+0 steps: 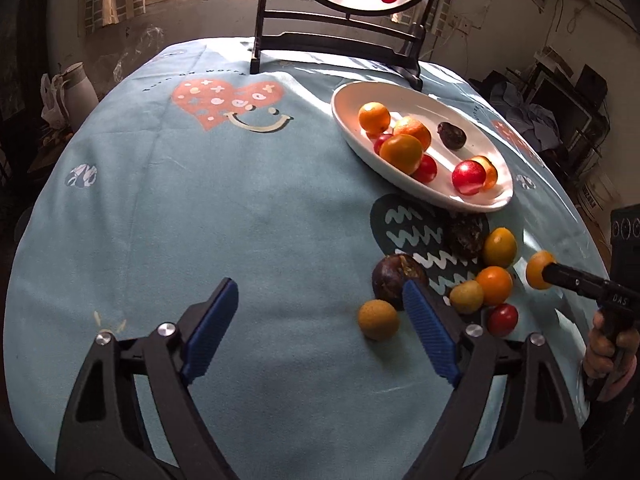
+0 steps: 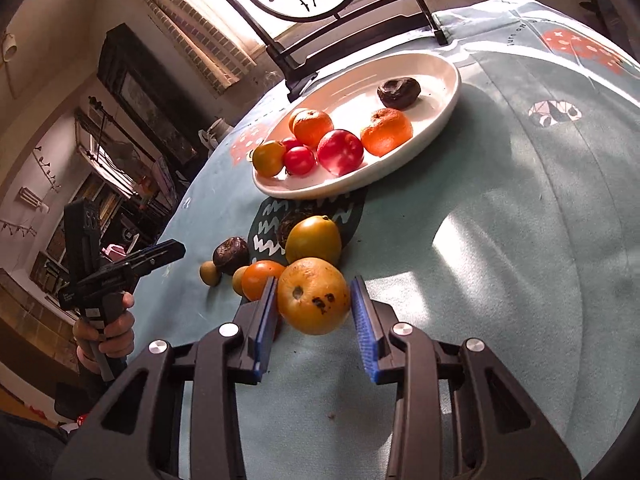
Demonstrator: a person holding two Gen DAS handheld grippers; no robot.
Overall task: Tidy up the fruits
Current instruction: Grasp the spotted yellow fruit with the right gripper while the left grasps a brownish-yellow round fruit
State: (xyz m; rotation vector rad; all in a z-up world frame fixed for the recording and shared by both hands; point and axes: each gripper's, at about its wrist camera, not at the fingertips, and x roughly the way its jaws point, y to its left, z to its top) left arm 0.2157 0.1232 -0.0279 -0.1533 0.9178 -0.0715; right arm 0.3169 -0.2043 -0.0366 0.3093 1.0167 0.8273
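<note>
The right gripper [image 2: 314, 300] brackets a speckled yellow-orange fruit [image 2: 313, 295], one blue pad on each side. The left pad seems to touch the skin, while a thin gap may remain at the right pad, so the grip looks about to close rather than firm; whether the fruit is lifted off the cloth cannot be told. In the left view the same fruit [image 1: 538, 275] shows at the tip of that gripper, near the right edge of the table. It is probably taken first because it lies outermost in the loose group and is free to reach.

The left gripper [image 1: 320, 300] hovers spread wide over bare tablecloth [image 1: 240, 220], holding nothing, its right finger just in front of a dark purple fruit [image 1: 394, 278]. It appears to wait clear of the working hand.

Beside the held fruit, loose fruit clusters on the cloth: an orange one [image 2: 262, 278], a larger yellow one [image 2: 314, 240], two small tan ones [image 2: 210, 273], and a dark one [image 2: 231, 254].

Beyond, toward the far edge of the table, an oval white plate [image 2: 440, 108] already holds mandarins [image 2: 386, 130], red fruits [image 2: 340, 152], a yellow one [image 2: 269, 158] and a dark wrinkled one [image 2: 399, 92]. The plate's right end is open, a likely spot for the next fruit. Roughly half the fruit seems sorted.
</note>
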